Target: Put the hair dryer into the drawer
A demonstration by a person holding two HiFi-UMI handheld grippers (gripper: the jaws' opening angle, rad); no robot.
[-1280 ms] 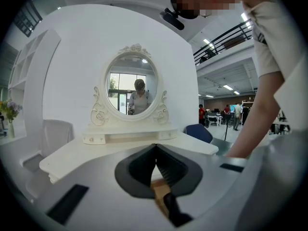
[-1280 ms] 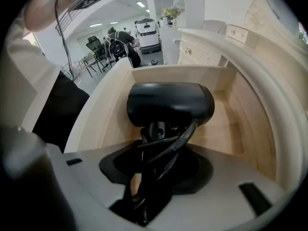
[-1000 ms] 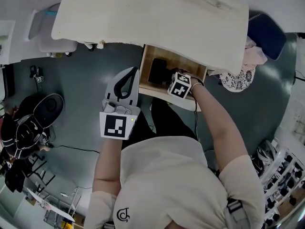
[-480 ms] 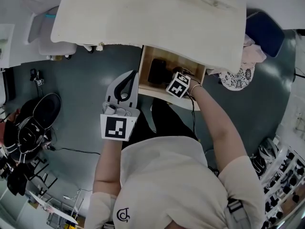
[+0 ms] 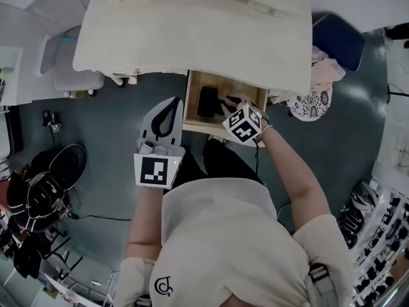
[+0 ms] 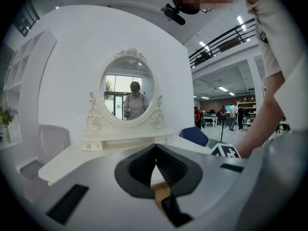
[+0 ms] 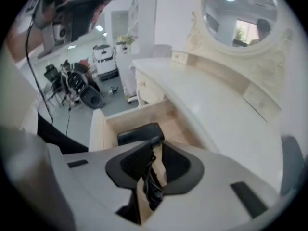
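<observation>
The black hair dryer (image 5: 209, 101) lies inside the open wooden drawer (image 5: 203, 128) under the dressing table, body to the left and handle to the right. In the right gripper view the hair dryer (image 7: 139, 133) rests on the drawer floor below the jaws. My right gripper (image 5: 236, 109) hangs above the drawer's front right part, pointing steeply down. Its jaws are closing with a narrow gap, and only the black cord (image 7: 153, 186) shows through it, farther down. My left gripper (image 5: 171, 102) is shut on nothing, level, left of the drawer.
The cream dressing table top (image 5: 192, 31) overhangs the drawer's back, with an oval mirror (image 6: 128, 93) on it. A white chair (image 5: 67, 62) stands at the left, a blue chair (image 5: 339, 37) and patterned cloth (image 5: 312, 102) at the right. A black office chair (image 5: 61, 158) sits on the grey floor.
My right gripper has lifted up out of the drawer and tipped, leaving the hair dryer lying inside. The left gripper has hardly moved.
</observation>
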